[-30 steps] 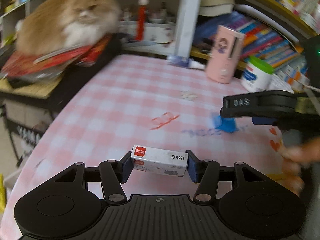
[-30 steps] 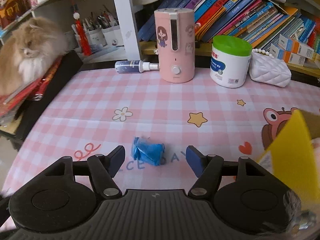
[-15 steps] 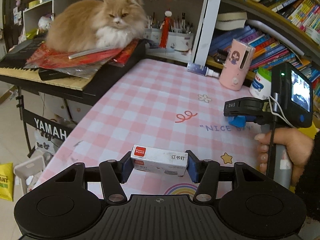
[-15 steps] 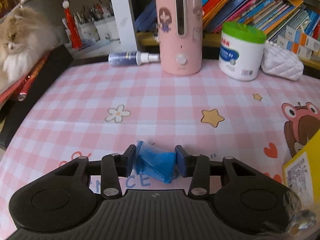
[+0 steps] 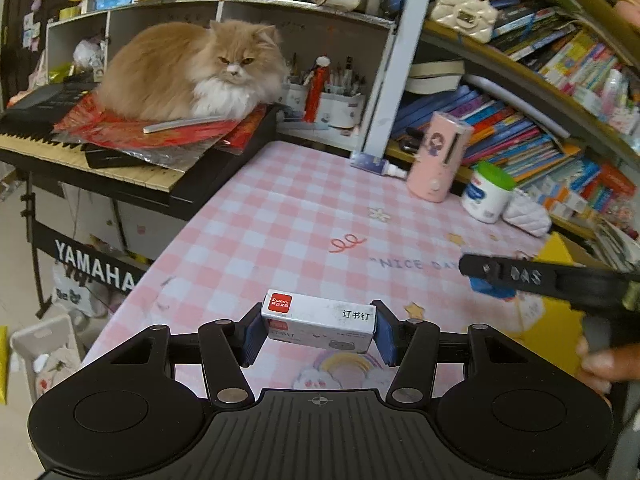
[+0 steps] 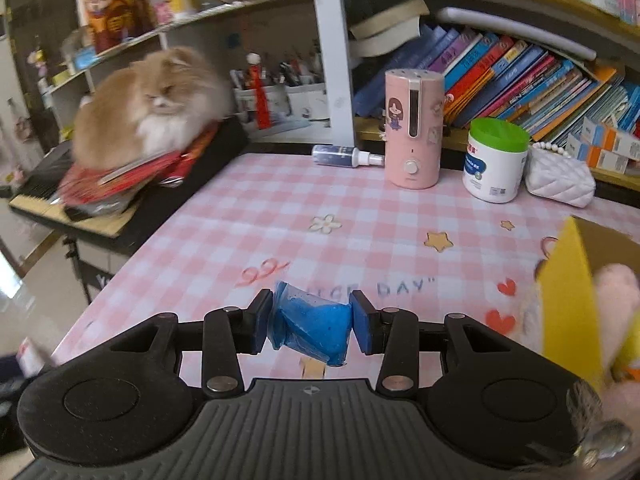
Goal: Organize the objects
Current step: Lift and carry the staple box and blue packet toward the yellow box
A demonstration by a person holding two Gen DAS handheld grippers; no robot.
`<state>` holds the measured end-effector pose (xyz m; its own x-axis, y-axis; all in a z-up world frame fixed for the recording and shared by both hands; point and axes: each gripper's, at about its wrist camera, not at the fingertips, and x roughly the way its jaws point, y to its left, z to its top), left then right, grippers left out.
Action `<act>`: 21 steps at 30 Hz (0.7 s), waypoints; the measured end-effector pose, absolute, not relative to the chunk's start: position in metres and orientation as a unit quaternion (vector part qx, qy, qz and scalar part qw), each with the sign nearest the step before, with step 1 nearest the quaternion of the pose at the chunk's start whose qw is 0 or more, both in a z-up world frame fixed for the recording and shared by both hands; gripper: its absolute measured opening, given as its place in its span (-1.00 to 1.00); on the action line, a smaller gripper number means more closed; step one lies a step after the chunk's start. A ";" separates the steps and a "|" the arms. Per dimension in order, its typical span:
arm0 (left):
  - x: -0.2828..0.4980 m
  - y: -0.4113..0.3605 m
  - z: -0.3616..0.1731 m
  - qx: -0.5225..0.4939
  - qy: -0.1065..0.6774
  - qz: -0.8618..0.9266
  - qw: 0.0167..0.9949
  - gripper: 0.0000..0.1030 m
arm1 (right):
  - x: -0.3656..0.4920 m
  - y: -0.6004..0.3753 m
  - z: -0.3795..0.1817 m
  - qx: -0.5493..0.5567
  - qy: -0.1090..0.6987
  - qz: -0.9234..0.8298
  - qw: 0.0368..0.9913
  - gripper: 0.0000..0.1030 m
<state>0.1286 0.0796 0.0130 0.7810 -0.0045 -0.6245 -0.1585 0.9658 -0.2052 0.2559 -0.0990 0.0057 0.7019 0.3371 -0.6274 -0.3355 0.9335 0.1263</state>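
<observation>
We carry the staple box point(image 5: 319, 322) in left tongs point(image 5: 319, 332) and blue packet point(image 6: 310, 330) in right tongs point(image 6: 312, 330), probably toward the yellow box point(image 6: 568, 300).

The staple box point(image 5: 318, 322) looks like glossy printed cardboard, and the blue packet point(image 6: 312, 330) is crinkly, shiny plastic film. Beneath both, the desk point(image 5: 280, 232) wears a smooth checked covering with a slight sheen.

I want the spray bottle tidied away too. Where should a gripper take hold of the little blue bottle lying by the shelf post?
Probably at mid-body. The blue spray bottle lies on its side on the checked table, white nozzle pointing at the pink humidifier. Come from above, fingers across the round blue barrel, not the narrow nozzle. Both grippers are full now: the left gripper holds the staple box, the right gripper the blue packet.
</observation>
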 end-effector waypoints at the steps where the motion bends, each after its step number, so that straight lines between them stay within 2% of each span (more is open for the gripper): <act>1: 0.122 0.079 0.014 -0.124 0.326 0.034 0.936 0.03 | 0.243 -0.102 0.010 -0.003 0.339 0.185 0.922 -0.25; 21: 0.017 0.055 0.007 -0.108 0.351 -0.086 0.926 0.03 | 0.050 -0.123 0.001 -0.006 0.374 0.131 0.918 -0.25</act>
<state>0.0166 0.0548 0.0067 0.7390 -0.2358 -0.6311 0.0838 0.9616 -0.2612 0.0500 -0.1227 0.0010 0.6867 0.2357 -0.6876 -0.2439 0.9658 0.0875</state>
